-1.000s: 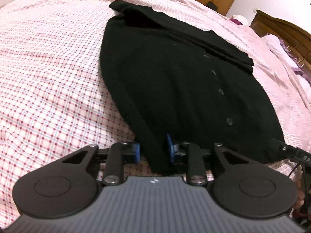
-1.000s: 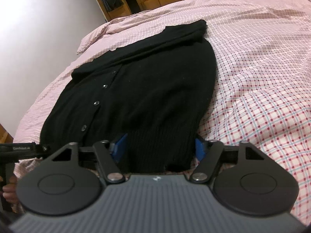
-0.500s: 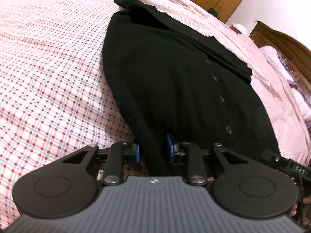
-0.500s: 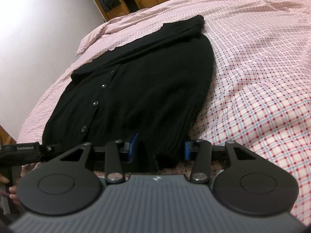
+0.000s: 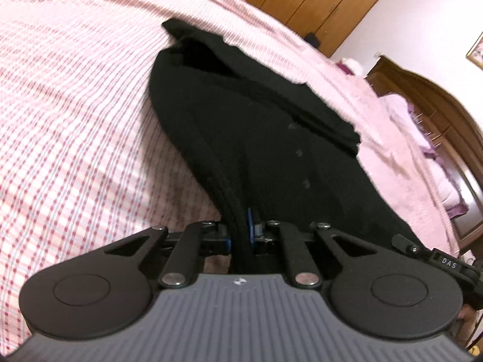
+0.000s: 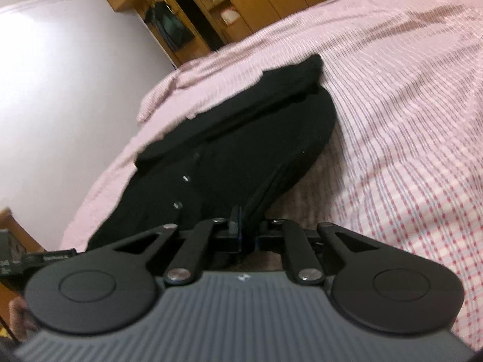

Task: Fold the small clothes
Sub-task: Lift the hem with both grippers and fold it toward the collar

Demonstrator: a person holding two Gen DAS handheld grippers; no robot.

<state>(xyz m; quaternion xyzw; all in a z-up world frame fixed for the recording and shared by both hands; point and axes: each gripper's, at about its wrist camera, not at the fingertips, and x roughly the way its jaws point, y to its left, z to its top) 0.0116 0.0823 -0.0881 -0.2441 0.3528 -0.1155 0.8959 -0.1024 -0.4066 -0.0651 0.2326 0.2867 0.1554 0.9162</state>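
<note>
A black buttoned cardigan (image 5: 265,138) lies on the pink checked bedspread (image 5: 75,120), its sleeves folded across the far end. My left gripper (image 5: 240,235) is shut on the cardigan's near hem at one corner, the knit bunched between the blue pads. In the right wrist view the same cardigan (image 6: 241,150) stretches away, and my right gripper (image 6: 246,229) is shut on the other hem corner. Both corners are lifted slightly off the bed, with shadow beneath the raised edge. The right gripper's tip (image 5: 434,256) shows at the right edge of the left wrist view.
Wooden wardrobes (image 6: 241,6) stand beyond the bed's far end. A dark wooden headboard (image 5: 437,114) and pink pillows (image 5: 401,111) lie to the right in the left wrist view. A pale wall (image 6: 60,90) runs along the bed's other side.
Both grippers closed onto the cardigan's hem corners, the right from wide open. Both then rose a little, lifting the near edge and pulling the knit into ridges.
</note>
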